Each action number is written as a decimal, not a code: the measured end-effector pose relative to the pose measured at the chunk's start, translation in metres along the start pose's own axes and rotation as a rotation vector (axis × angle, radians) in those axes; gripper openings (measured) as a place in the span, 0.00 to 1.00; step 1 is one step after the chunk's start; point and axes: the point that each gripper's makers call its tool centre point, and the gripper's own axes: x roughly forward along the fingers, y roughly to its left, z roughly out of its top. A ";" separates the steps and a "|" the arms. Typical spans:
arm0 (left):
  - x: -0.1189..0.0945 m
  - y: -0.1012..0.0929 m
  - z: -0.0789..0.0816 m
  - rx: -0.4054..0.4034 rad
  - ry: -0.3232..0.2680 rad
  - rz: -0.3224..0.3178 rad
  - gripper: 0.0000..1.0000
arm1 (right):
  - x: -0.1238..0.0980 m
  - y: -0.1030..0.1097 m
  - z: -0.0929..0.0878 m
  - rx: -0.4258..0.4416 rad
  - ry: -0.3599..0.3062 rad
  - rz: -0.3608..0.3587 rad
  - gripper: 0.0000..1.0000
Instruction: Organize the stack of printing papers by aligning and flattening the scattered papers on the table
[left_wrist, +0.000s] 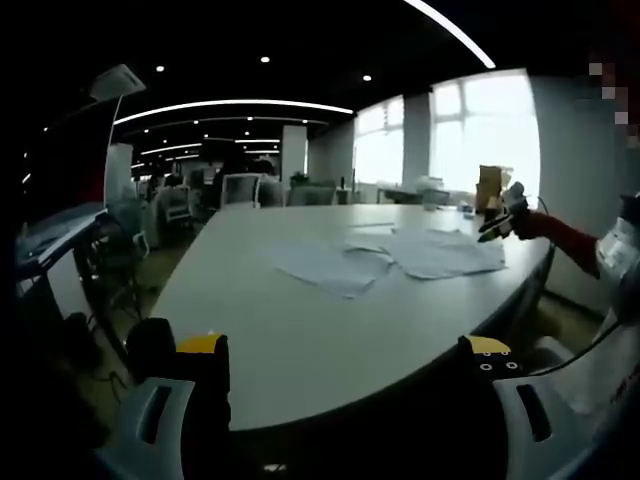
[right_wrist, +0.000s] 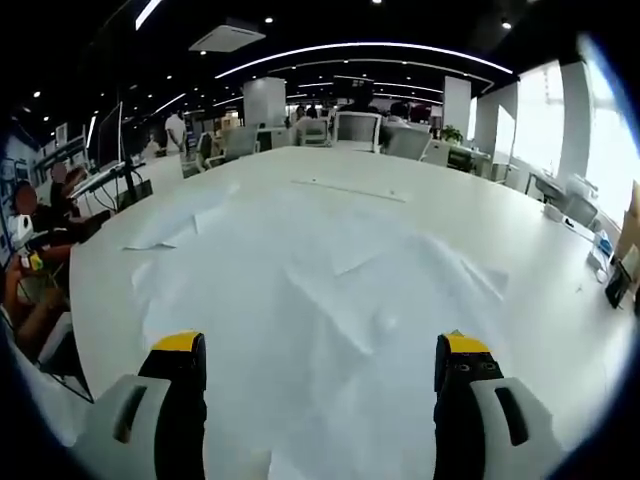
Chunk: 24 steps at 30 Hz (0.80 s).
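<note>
In the left gripper view, the left gripper (left_wrist: 345, 365) is held with its two yellow-tipped grey jaws spread wide apart and nothing between them, low over the near edge of a large white rounded tabletop (left_wrist: 290, 330). Ahead of the jaws and somewhat to the right, well apart from them, scattered white printing papers (left_wrist: 390, 255) are seen lying flat on the tabletop in loose, overlapping sheets at differing angles, not squared into a stack. Further right, past the papers at the tabletop's far edge, the right gripper (left_wrist: 498, 222) is seen entering from the side, carried by a hand in a red sleeve (left_wrist: 565, 238); whether its jaws are apart cannot be told from this distance. In the right gripper view, the right gripper (right_wrist: 320, 375) is shown with its own yellow-tipped jaws spread wide, nothing held, directly above the scattered white printing papers (right_wrist: 330, 290), which are spread just ahead of and between the jaws, with creased and lifted corners visible. Another sheet is seen ahead and to the left of the jaws, nearer the tabletop's (right_wrist: 520, 230) left edge. Grey office chairs (right_wrist: 358, 128) are ranged along the far side of the tabletop, straight ahead.
</note>
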 end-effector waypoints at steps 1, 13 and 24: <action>0.000 0.000 0.000 -0.001 -0.001 0.000 0.97 | 0.000 0.000 0.000 0.001 -0.001 -0.001 0.90; -0.001 0.003 0.000 -0.002 0.000 0.001 0.97 | 0.002 -0.002 0.000 0.003 0.000 -0.002 0.90; -0.001 0.004 0.000 -0.003 0.001 0.002 0.97 | 0.003 -0.002 -0.001 0.005 0.003 -0.002 0.90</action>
